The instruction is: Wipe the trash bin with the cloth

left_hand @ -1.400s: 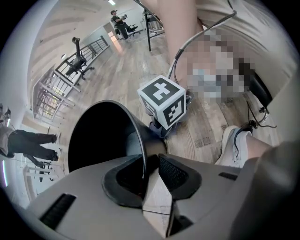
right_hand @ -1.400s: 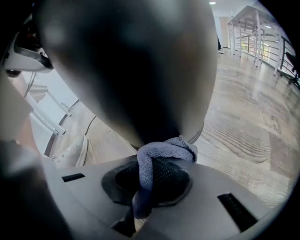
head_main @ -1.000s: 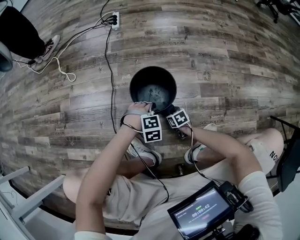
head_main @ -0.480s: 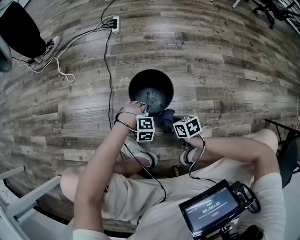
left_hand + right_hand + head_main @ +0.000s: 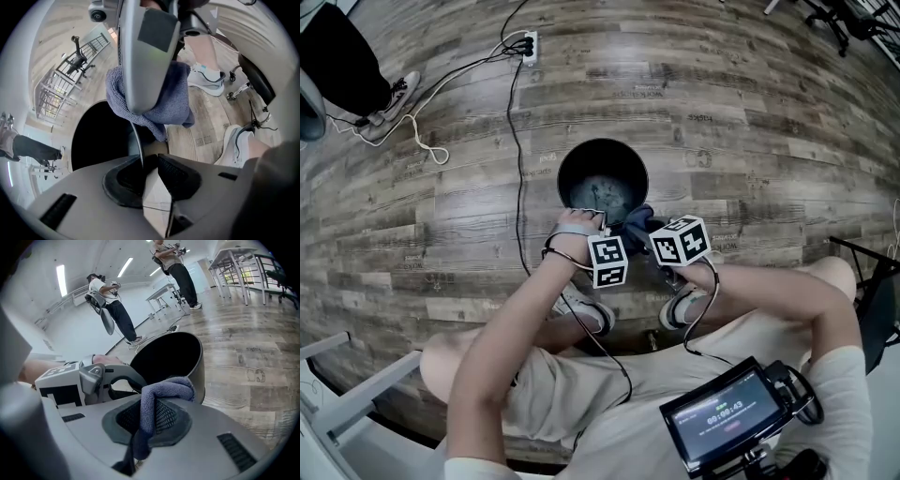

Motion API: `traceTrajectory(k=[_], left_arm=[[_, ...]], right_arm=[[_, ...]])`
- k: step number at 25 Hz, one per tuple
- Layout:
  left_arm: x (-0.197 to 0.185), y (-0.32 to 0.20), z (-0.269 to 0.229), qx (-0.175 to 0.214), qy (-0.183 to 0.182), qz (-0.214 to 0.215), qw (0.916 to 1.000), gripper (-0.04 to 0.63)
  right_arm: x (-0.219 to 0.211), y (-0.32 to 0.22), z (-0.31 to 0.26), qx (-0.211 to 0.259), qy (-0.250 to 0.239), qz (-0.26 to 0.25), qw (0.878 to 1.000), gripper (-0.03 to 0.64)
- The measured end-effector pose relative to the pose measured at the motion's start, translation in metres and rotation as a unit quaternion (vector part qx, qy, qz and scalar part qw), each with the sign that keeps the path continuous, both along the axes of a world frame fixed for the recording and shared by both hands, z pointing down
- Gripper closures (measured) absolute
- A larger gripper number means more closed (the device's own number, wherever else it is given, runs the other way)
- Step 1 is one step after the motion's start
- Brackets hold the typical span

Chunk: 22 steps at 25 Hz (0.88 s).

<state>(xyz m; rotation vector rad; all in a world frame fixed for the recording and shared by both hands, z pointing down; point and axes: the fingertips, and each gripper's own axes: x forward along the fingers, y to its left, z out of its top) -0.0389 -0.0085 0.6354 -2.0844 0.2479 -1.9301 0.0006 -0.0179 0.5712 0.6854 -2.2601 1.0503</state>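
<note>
Blue-grey cloth (image 5: 165, 388) is clamped in the right gripper (image 5: 149, 422), whose jaws are closed tight on it. It hangs at the lower right edge of the black trash bin (image 5: 572, 161). The left gripper (image 5: 149, 165) has just been closing; the bin's thin rim stands between its jaws with a narrow gap left. The wood-look floor (image 5: 750, 141) is open on the bin's right, and a cable (image 5: 518, 141) runs down its left. Digits on the screen (image 5: 722, 422) are illegible.

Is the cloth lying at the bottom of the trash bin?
No, the cloth is pinched between the jaws of the right gripper, up near the rim of the trash bin.
</note>
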Motion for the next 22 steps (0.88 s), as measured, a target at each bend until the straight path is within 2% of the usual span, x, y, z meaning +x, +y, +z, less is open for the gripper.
traceTrajectory(k=[6, 14, 22], left_arm=[[0.002, 0.001, 0.000, -0.004, -0.003, 0.007, 1.0000, 0.497], [0.004, -0.001, -0.002, 0.008, 0.006, 0.016, 0.9998, 0.499], [0.006, -0.005, -0.003, 0.014, 0.013, 0.010, 0.9998, 0.503]], right_arm=[[0.003, 0.002, 0.034, -0.014, 0.024, -0.012, 1.000, 0.591], [-0.001, 0.002, 0.127, -0.006, 0.069, -0.039, 0.997, 0.591], [0.007, -0.016, 0.202, -0.006, 0.126, -0.011, 0.992, 0.591]])
